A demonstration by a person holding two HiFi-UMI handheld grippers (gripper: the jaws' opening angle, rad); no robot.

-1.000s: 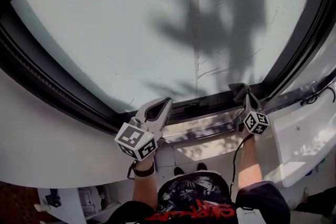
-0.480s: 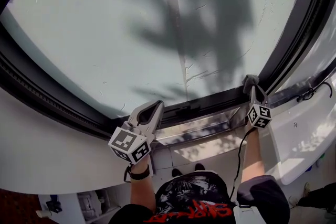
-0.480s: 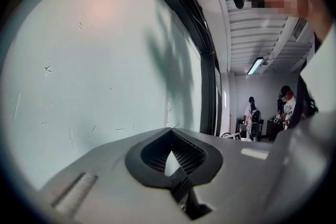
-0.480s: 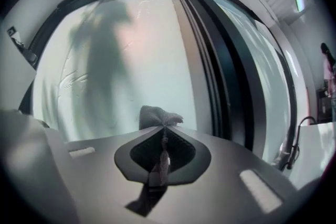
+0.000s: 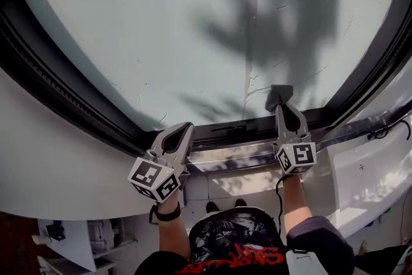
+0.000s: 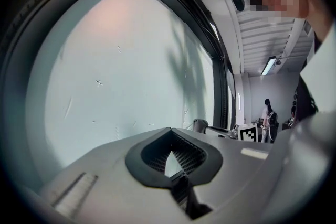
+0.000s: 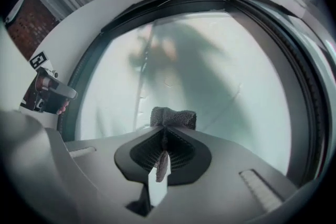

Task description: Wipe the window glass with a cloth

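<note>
A large window pane (image 5: 161, 29) in a dark frame fills the head view, with thin streaks and plant shadows on it. My right gripper (image 5: 281, 103) is shut on a grey cloth (image 5: 279, 95), and the cloth presses against the lower part of the glass (image 7: 210, 86) just above the frame. In the right gripper view the cloth (image 7: 174, 117) bunches out past the closed tips. My left gripper (image 5: 181, 130) hangs lower, in front of the bottom frame, its jaws shut with nothing between them (image 6: 169, 136).
The dark bottom frame (image 5: 225, 134) runs below both grippers, with a shiny sill channel (image 5: 238, 156) under it. White wall curves away at the left (image 5: 64, 158) and a cable (image 5: 386, 129) lies at the right. People stand far off in the left gripper view (image 6: 269, 118).
My right gripper has carried the cloth left and up, from the right corner by the frame onto the glass. The left gripper has barely shifted.
</note>
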